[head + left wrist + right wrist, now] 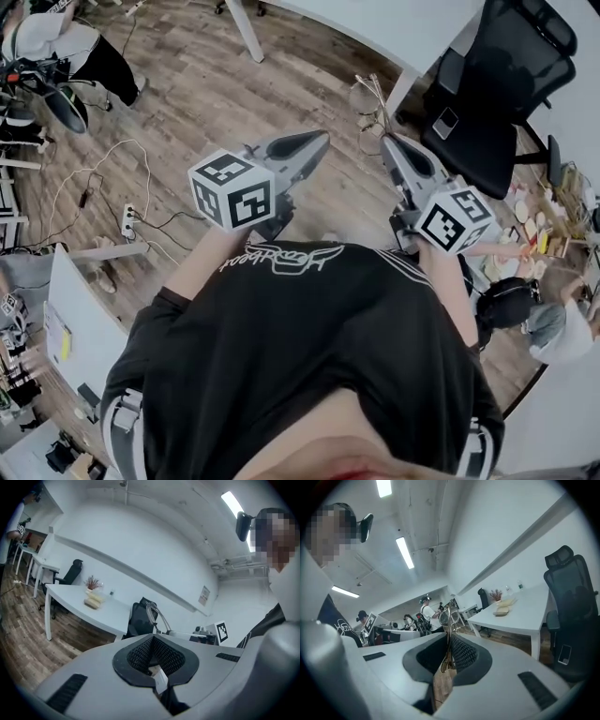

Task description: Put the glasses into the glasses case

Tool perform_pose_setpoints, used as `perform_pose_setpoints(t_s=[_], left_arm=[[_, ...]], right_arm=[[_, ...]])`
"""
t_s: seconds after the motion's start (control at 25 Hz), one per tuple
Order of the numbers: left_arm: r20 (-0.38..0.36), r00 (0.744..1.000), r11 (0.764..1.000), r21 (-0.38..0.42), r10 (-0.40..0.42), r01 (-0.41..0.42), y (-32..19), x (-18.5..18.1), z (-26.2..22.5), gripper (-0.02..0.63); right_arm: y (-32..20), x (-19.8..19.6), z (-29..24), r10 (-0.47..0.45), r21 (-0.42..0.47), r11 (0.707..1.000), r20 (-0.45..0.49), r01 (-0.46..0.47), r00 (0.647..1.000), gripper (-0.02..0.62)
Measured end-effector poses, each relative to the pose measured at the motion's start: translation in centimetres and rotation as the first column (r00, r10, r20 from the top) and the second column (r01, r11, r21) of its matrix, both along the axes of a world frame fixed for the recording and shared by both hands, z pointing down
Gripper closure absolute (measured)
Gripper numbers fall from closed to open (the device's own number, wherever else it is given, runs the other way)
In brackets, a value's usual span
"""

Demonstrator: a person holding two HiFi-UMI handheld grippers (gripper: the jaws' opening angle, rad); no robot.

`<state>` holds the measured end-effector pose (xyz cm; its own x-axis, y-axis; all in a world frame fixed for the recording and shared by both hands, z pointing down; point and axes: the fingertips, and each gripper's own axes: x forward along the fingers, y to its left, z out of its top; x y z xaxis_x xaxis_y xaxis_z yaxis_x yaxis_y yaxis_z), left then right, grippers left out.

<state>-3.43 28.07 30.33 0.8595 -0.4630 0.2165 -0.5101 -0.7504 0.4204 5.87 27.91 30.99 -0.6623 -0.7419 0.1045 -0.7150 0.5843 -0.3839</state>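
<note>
Right gripper [447, 649] is clamped on the glasses [449, 617], frame pinched edge-on between the jaws. They're up in the air over the wooden floor [187, 84], off any surface. Left gripper [155, 662] has its jaws together, with only a small white tab [160, 677] at the seam; what it is, I can't tell. No glasses case is in sight, so this looks like the carry step. Next move calls for finding the case and opening it.
</note>
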Motion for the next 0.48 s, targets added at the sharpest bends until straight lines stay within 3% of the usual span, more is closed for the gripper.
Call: perform_pose_setpoints(t_s=[0.24, 0.48], left_arm=[[0.003, 1.000, 0.999, 0.045, 0.005, -0.006, -2.3, 3.6, -0.9, 0.601], [0.002, 1.000, 0.998, 0.067, -0.011, 0.011, -4.4, 4.6, -1.4, 0.601]], right_arm=[[-2.6, 3.6, -1.2, 0.005, 0.026, 1.000, 0.012, -0.005, 1.000, 0.569], [-4.8, 5.0, -1.5, 0.001, 0.043, 0.999, 0.009, -0.002, 1.000, 0.569]])
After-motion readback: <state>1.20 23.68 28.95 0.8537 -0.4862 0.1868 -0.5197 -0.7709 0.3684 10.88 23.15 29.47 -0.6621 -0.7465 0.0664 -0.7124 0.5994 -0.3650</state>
